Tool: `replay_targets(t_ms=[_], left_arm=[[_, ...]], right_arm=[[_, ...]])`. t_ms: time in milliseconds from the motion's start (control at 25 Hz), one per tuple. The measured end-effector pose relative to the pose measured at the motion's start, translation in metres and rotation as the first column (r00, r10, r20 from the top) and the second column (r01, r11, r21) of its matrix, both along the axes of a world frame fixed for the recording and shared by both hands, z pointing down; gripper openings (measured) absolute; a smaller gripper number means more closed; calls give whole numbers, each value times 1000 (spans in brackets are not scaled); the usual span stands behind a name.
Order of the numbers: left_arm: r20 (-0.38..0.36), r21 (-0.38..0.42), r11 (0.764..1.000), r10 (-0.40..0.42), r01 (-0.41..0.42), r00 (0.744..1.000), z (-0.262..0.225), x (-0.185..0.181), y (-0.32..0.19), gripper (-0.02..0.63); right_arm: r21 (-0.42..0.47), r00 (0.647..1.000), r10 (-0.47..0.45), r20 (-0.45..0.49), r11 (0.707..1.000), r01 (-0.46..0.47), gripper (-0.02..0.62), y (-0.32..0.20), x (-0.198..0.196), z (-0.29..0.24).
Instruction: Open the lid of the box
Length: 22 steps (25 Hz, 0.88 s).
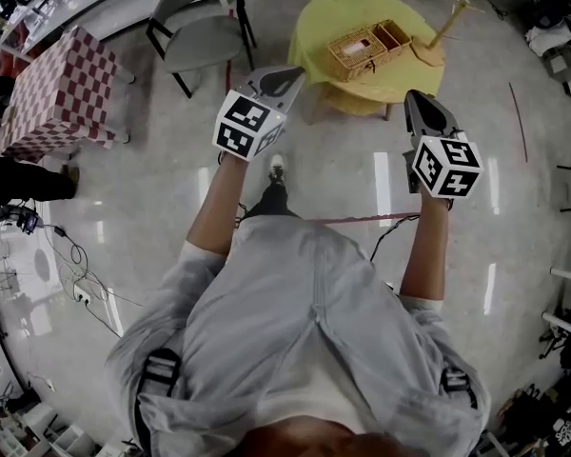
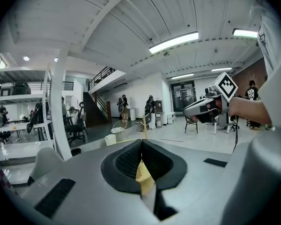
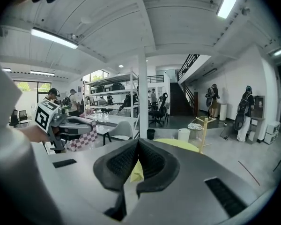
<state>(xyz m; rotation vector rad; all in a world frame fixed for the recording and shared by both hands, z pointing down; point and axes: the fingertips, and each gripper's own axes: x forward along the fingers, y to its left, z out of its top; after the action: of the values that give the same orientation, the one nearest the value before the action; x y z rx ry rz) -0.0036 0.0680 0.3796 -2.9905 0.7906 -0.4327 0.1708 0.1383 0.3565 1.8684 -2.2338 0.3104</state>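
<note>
Both tools held up at chest height, well short of the table [image 1: 328, 27].

- Left gripper [image 1: 290, 72]: jaws pressed together at the tips, nothing between them. In the left gripper view only a sliver of yellow tabletop shows through the gap below the tips.
- Right gripper [image 1: 421, 98]: jaws likewise pressed together, nothing pinched. A yellow sliver shows below the tips here too.
- The two grippers are apart from each other, roughly level, and both point toward the table.

Task object: wicker box [image 1: 369, 49] on the round yellow table, about mid-top and slightly toward the right edge, clear of the rim all round. From the head view it reads as two side-by-side halves. I cannot tell whether one half is the lid.

Surroundings:
- Wooden stand [image 1: 447, 22] just beside the table's right edge.
- Grey chair [image 1: 202, 29] near the table's left edge, with a gap between them.
- Checkered table [image 1: 62, 89] well apart to the left.
- Glossy floor [image 1: 162, 188] lies between the person and the table's near edge. A thin red line [image 1: 362, 220] crosses it just ahead of the person.
- Loose cables [image 1: 71, 265] lie on the floor far left, away from the approach path.
</note>
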Motion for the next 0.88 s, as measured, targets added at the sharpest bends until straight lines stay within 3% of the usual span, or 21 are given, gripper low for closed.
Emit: replay_targets(t_ms=[520, 880], left_arm=[[-1, -7, 996, 91, -91, 996, -9, 30, -168, 29], [14, -51, 984, 169, -168, 985, 13, 53, -248, 29]], right_arm=[[-8, 997, 64, -51, 998, -64, 23, -158, 15, -13], [-45, 990, 133, -55, 990, -135, 25, -230, 32, 4]])
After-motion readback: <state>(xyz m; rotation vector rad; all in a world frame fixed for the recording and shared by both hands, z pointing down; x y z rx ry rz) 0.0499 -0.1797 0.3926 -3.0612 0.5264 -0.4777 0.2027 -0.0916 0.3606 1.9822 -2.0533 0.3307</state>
